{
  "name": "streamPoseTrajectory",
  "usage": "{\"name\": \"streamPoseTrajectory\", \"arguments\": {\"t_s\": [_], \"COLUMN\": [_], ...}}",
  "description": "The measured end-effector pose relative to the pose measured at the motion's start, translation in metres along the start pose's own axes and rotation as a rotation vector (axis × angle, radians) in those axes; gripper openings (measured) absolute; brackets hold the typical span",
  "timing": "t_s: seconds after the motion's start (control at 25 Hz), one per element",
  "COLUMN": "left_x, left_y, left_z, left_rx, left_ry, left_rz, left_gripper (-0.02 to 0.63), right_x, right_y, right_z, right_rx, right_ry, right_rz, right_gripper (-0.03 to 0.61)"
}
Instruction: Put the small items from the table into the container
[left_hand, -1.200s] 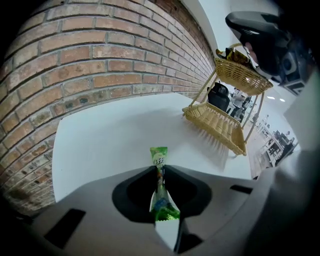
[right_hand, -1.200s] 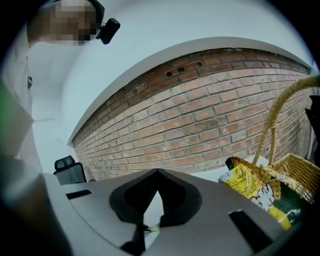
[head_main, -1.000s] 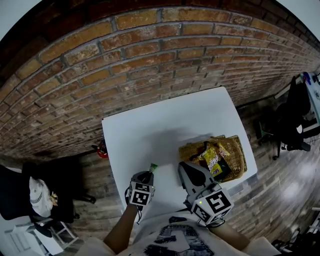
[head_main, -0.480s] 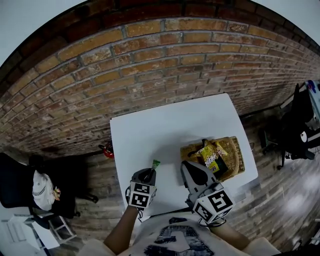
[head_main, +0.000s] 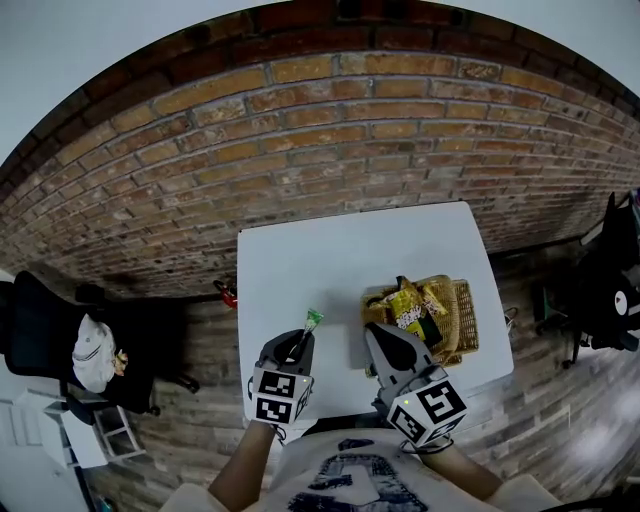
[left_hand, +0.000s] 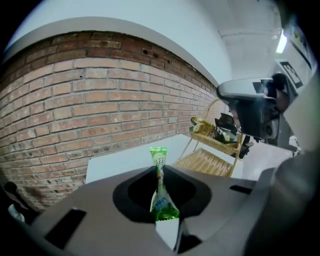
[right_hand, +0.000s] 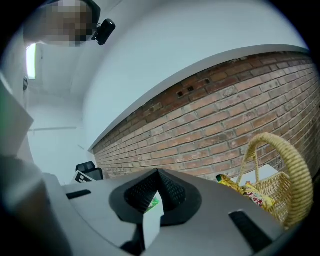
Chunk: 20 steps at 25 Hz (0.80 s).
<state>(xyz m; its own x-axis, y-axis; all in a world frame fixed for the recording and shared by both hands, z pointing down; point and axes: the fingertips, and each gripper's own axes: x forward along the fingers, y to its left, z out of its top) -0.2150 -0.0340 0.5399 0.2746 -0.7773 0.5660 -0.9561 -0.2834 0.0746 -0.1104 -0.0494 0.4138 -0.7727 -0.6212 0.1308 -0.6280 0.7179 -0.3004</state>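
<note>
**Green packet is up, basket run is next**

The left tongs are pinching a slim green packet by its lower end, so the rest of it pokes up past the tips. The right tongs are pressed together and I don't see them pinching anything. They sit just beside the near-left corner of the wicker basket.

The basket is on the right part of the white surface, with a few snack packs already in it. The green packet is held up off the surface, well left of the basket.

I'd call this the carry step. Next the left tongs need to swing right, past the right tongs and around the basket's handle. Then they spread over the opening to drop it.
</note>
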Motion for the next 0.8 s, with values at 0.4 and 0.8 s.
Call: {"name": "streamPoseTrajectory", "arguments": {"t_s": [0.4, 0.8], "left_x": [-0.031, -0.04], "left_y": [-0.057, -0.114], "left_z": [0.032, 0.048], "left_rx": [-0.024, -0.014], "left_ry": [-0.088, -0.131], "left_rz": [0.084, 0.109], "left_gripper": [0.093, 0.092], "right_x": [-0.058, -0.105], "right_y": [-0.011, -0.029], "right_z": [0.009, 0.024], "right_rx": [-0.018, -0.042], "right_ry": [-0.004, -0.038], "right_rz": [0.08, 0.123], "right_gripper": [0.018, 0.018]}}
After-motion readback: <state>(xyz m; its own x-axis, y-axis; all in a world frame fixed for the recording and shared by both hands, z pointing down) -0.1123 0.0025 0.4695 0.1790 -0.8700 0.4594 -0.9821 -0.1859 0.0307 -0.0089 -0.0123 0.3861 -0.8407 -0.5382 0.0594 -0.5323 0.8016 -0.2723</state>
